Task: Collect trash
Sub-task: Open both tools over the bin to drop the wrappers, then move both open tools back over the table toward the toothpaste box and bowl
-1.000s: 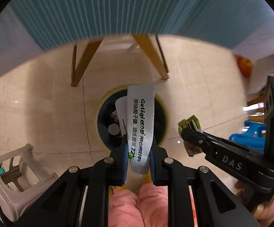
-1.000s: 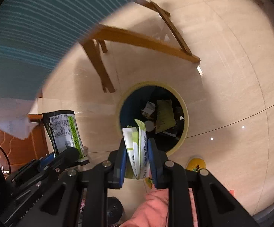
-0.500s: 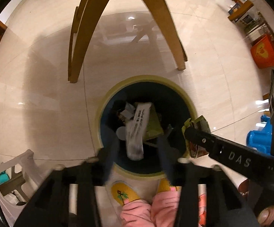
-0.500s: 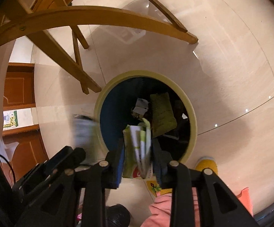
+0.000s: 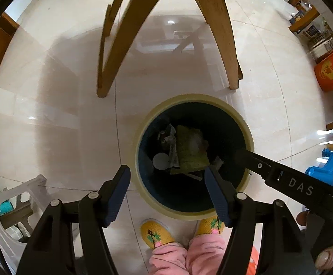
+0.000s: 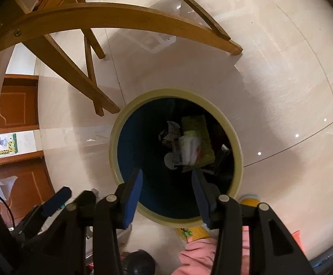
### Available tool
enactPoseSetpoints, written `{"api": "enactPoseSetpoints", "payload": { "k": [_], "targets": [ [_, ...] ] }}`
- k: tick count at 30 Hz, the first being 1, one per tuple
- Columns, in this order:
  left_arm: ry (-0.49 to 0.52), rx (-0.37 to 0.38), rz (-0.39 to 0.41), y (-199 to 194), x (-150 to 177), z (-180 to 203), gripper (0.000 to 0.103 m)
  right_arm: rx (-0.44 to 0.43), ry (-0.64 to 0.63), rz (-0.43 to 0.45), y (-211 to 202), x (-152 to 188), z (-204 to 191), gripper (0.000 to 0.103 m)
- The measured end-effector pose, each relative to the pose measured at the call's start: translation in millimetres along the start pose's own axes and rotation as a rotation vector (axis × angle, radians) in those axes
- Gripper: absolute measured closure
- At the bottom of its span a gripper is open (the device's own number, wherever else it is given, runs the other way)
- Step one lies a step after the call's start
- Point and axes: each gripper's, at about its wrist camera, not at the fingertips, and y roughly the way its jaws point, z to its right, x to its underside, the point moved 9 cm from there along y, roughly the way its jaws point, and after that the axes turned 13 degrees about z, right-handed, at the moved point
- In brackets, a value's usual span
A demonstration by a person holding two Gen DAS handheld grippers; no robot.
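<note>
Both wrappers gone from the jaws. A second ago the left gripper pinched a long white sachet and the right gripper a folded green-and-white packet, both held above the bin. Half a second ago the left jaws had already parted and the sachet was dropping; the right was still clamped on its packet. Now both sets of jaws are spread wide and grasp nothing.

Where the trash is: inside the bin, on the heap at the bottom. In the right wrist view a blurred white-and-green packet lies over, or is just landing on, an olive-yellow flat wrapper; the blur suggests it is still moving. Beside it are a crumpled grey scrap and a pale round lid or disc. The long white sachet I cannot pick out with certainty among the pile.

The bin stands on the tiled floor, near the wooden table legs, with the person's yellow slippers touching or just beside its near rim. A white plastic stool is off to the left.

Judgement: this drop is done for both hands. If more litter remains elsewhere, both grippers are free to fetch it; nothing here needs correcting, as no piece appears to have caught on the rim or fallen outside.
</note>
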Motion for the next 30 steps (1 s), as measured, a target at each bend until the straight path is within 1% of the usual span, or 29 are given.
{"api": "enactPoseSetpoints", "payload": {
  "k": [5, 11, 14, 19, 23, 28, 30],
  "targets": [
    [0.011, -0.019, 0.011, -20.0, 3.7, -8.2, 0.037, 0.002, -0.006, 0.016, -18.9, 2.2, -5.2, 0.058],
    [0.006, -0.027, -0.002, -63.7, 12.4, -15.5, 0.037, 0.001, -0.001, 0.023, -56.7, 9.5, -16.6, 0.058],
    [0.021, -0.039, 0.001, -97.2, 13.6, -18.8, 0.037, 0.001, -0.010, 0.027, -81.3, 13.8, -24.0, 0.058],
    [0.047, -0.049, 0.034, -160.3, 10.5, -23.4, 0.037, -0.009, -0.037, 0.048, -133.6, 17.8, -43.5, 0.058],
    [0.083, -0.054, 0.065, -207.0, 1.7, -26.4, 0.037, -0.014, -0.047, 0.067, -172.1, 20.0, -57.3, 0.058],
    [0.119, -0.037, 0.128, -270.1, -17.4, -32.1, 0.037, -0.003, -0.081, 0.080, -224.4, 27.6, -76.8, 0.058],
    [0.133, -0.040, 0.171, -296.7, -28.6, -36.6, 0.037, 0.013, -0.101, 0.081, -241.2, 30.9, -83.0, 0.058]
  ]
}}
